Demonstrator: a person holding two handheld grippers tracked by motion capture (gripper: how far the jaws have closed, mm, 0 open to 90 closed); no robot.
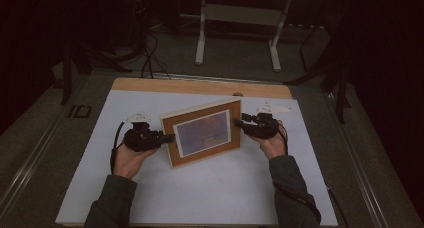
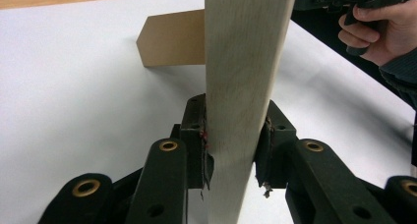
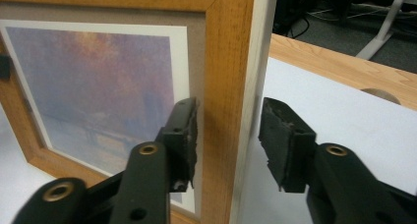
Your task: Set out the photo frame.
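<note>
While we are looking down from the high view, the picture frame [image 1: 202,133] is standing upright mid-mat [image 1: 165,198], its long axis running left to right, between the left gripper [image 1: 161,138] and right gripper [image 1: 241,122]. Along the left gripper [image 2: 235,140] view, we are clamping both pads on the frame's pale left edge [image 2: 243,86]. Along the right gripper [image 3: 228,135] view, our jaws are straddling the right edge [image 3: 231,86] with a gap at the far pad, gripping nothing.
</note>
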